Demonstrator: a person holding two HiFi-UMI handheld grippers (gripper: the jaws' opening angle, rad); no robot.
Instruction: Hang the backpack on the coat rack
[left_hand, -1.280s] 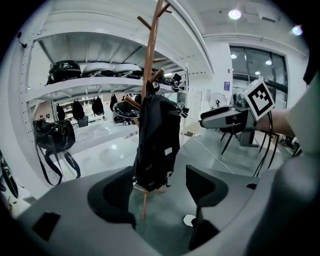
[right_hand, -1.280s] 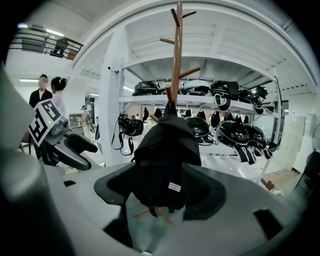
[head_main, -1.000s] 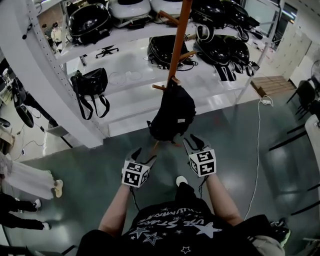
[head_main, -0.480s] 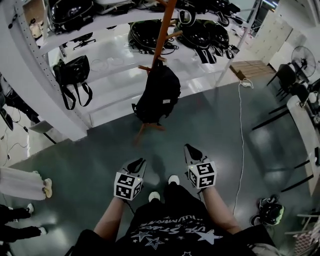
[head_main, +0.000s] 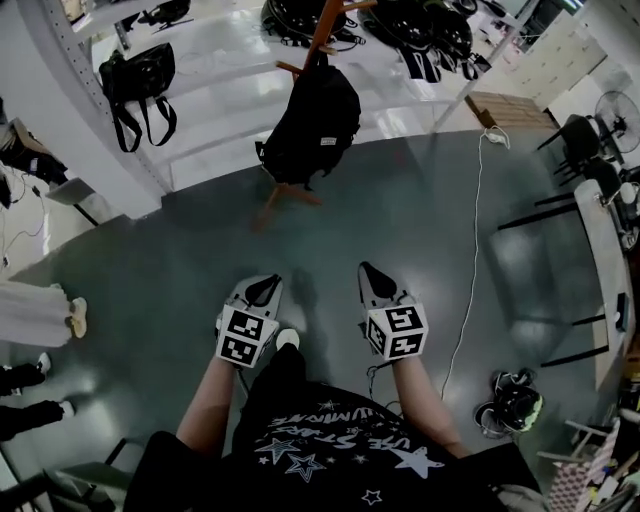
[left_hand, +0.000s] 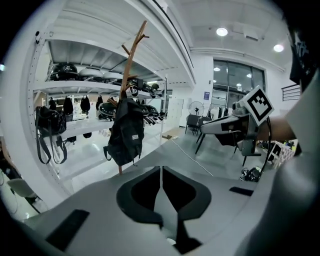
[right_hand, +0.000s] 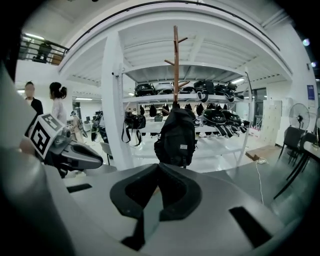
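Head view: my left gripper (head_main: 265, 288) and right gripper (head_main: 369, 274) are both closed on nothing, the left's jaws having just been closing; the backpack (head_main: 312, 120) hangs on the coat rack (head_main: 327, 30), well apart from them

The left forearm (head_main: 206, 408) and right forearm (head_main: 428, 404) reached forward side by side, well apart. The left gripper (head_main: 267, 287) pointed ahead and somewhat downward, its jaws just closed together with nothing between them. The right gripper (head_main: 368, 272) lay parallel, jaws likewise pressed together and empty
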